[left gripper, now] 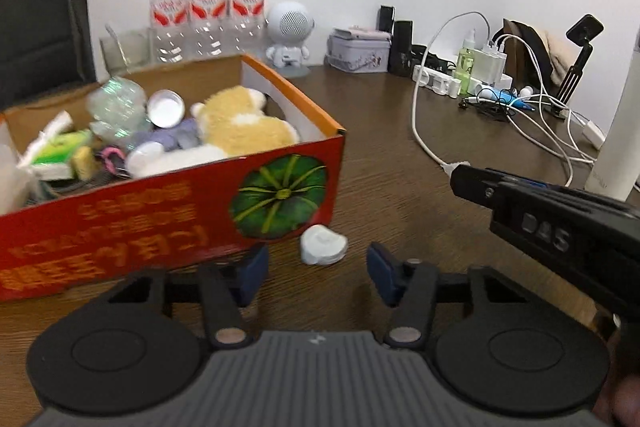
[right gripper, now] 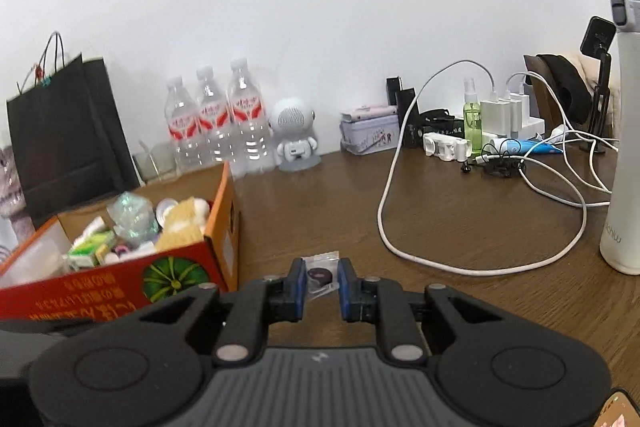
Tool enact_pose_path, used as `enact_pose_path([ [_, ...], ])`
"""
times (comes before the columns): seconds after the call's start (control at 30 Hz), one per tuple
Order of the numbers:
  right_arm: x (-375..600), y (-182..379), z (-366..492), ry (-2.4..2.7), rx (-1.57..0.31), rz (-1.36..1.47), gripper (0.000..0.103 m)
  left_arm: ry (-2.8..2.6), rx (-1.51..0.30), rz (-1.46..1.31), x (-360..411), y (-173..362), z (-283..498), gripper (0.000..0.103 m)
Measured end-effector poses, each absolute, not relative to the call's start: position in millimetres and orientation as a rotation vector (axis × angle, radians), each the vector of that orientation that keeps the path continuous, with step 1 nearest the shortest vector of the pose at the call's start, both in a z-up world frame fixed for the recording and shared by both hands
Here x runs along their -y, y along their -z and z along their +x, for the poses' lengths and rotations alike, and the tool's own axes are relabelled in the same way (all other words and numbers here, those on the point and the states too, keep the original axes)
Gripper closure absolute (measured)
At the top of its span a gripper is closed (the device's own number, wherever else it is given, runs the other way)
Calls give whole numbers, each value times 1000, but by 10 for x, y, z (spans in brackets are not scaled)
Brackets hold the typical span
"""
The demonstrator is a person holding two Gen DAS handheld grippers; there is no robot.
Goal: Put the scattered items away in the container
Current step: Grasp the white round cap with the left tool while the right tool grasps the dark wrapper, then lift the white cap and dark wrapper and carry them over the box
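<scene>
Risk entry: right gripper [right gripper: 319, 285] clamped on small clear packet [right gripper: 320, 277] just right of red box [right gripper: 192, 263], thin film may slip; left gripper [left gripper: 318, 273], apart, short of white lump [left gripper: 323, 246] by box front, may nudge it away.

Black hand-held gripper [left gripper: 318, 269], blue pads [left gripper: 253, 269], silver pivots.

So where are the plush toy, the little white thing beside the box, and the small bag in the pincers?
plush toy [left gripper: 244, 127], left wrist view, its yellow body.
white lump [left gripper: 323, 247], left wrist view, its top face.
small clear bag [right gripper: 319, 277], right wrist view, dark ring inside.
</scene>
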State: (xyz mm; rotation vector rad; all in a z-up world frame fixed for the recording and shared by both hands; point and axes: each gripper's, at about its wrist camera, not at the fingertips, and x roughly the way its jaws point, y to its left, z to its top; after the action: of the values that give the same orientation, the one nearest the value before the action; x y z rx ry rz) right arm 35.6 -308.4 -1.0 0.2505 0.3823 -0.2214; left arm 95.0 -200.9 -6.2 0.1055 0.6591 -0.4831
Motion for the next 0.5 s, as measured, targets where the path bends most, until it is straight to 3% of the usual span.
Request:
enact_pose_path([
  [0.1,3115,-11,332,213,-366,277,88,466,-666,115,2072,82,1011,75],
  [0.33,3072,7,340,167,-370,282,88,458,-645,149,2111,85,908,76],
  [0.5,2997,5,325,79,-366,280,87,347,-629,105,1681,-10,654,76],
])
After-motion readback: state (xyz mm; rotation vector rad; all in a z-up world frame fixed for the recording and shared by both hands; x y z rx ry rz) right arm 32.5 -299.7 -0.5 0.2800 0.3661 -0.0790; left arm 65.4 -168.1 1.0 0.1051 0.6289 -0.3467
